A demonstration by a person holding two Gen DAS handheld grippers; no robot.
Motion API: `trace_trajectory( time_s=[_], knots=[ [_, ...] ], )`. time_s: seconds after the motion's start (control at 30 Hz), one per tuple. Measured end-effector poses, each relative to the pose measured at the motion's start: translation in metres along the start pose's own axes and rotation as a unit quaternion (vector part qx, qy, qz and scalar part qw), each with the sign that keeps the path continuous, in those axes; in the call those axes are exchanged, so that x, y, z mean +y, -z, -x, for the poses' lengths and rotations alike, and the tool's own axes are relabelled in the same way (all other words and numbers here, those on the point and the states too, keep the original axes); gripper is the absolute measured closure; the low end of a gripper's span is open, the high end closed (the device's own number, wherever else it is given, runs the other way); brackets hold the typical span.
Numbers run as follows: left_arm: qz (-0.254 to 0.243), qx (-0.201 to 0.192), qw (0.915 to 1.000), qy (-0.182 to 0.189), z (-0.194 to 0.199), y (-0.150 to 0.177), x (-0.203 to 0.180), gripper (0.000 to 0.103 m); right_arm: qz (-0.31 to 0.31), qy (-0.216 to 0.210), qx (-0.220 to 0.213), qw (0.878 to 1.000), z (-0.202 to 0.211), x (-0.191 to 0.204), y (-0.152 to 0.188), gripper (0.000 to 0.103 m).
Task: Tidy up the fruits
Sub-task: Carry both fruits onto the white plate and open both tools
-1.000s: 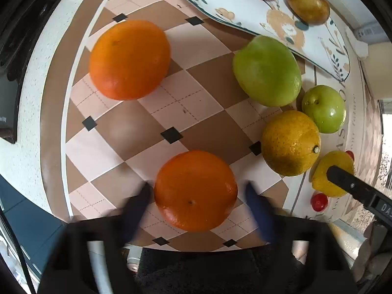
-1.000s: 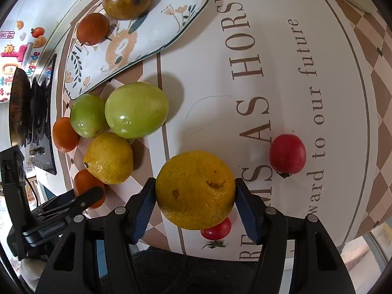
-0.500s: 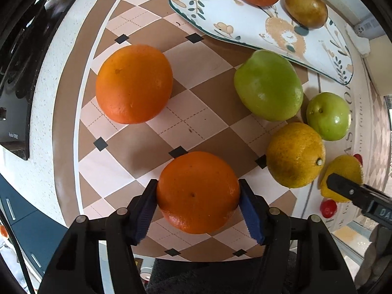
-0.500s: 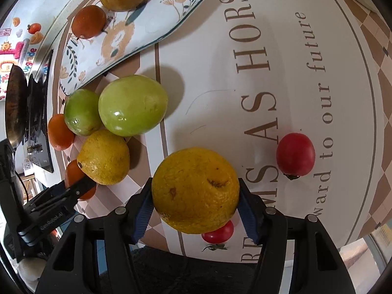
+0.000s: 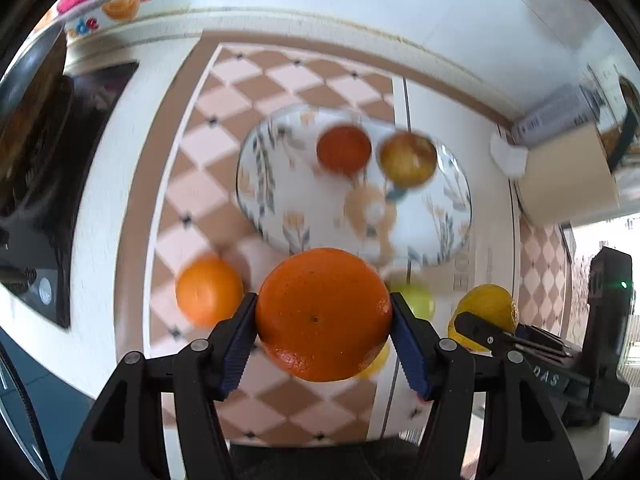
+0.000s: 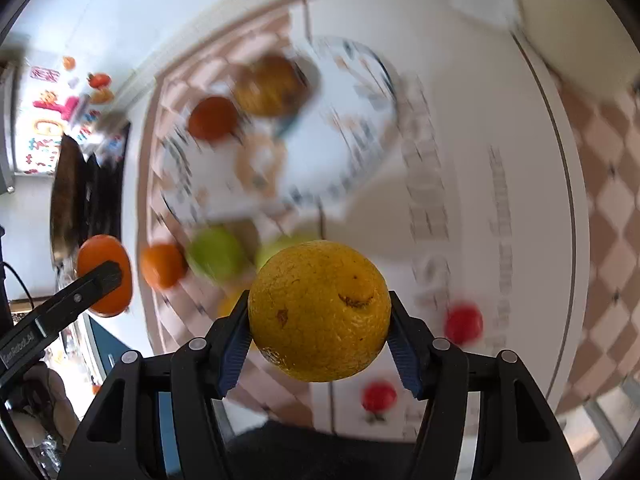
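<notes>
Both fruits are up off the bench point(image 5: 120, 216) now, background blurred. The patterned plate point(image 5: 280, 216) sits ahead, its near half bare, a small orange fruit point(image 5: 344, 151) and a brownish fruit point(image 5: 408, 158) crowding its far edge by the wall. The left gripper point(image 5: 323, 326) has its blue fingers point(image 5: 238, 340) clamped on the orange point(image 5: 323, 314), one each side. The right gripper point(image 6: 319, 326) squeezes the yellow citrus point(image 6: 319, 310) likewise. Below, another orange point(image 5: 209, 291), green fruits point(image 6: 216, 254) and two red tomatoes point(image 6: 464, 324) lie on the bench.
</notes>
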State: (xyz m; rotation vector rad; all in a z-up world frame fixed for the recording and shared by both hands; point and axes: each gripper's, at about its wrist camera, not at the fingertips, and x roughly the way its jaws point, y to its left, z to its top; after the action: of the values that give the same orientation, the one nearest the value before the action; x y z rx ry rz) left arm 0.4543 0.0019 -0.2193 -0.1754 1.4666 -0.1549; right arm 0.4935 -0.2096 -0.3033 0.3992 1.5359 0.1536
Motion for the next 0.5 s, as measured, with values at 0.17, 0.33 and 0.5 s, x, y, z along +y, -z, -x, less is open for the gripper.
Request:
trace_trajectory(
  time_s=[0.17, 0.33, 0.5],
  knots=[
    [0.004, 0.014, 0.9995, -0.027, -0.029, -0.055, 0.013, 0.042, 0.022, 0.005, -0.011, 1.0, -0.024, 0.029, -0.048, 0.038],
    [0.015, 0.049, 0.9977, -0.044, -0.076, -0.102, 0.028, 0.042, 0.036, 0.009, 0.008, 0.999, -0.06, 0.045, -0.07, 0.038],
    [0.014, 0.058, 0.9967, -0.056, -0.096, -0.124, 0.03, 0.042, 0.043, 0.013, 0.024, 0.999, -0.082, 0.048, -0.077, 0.038]
  ],
)
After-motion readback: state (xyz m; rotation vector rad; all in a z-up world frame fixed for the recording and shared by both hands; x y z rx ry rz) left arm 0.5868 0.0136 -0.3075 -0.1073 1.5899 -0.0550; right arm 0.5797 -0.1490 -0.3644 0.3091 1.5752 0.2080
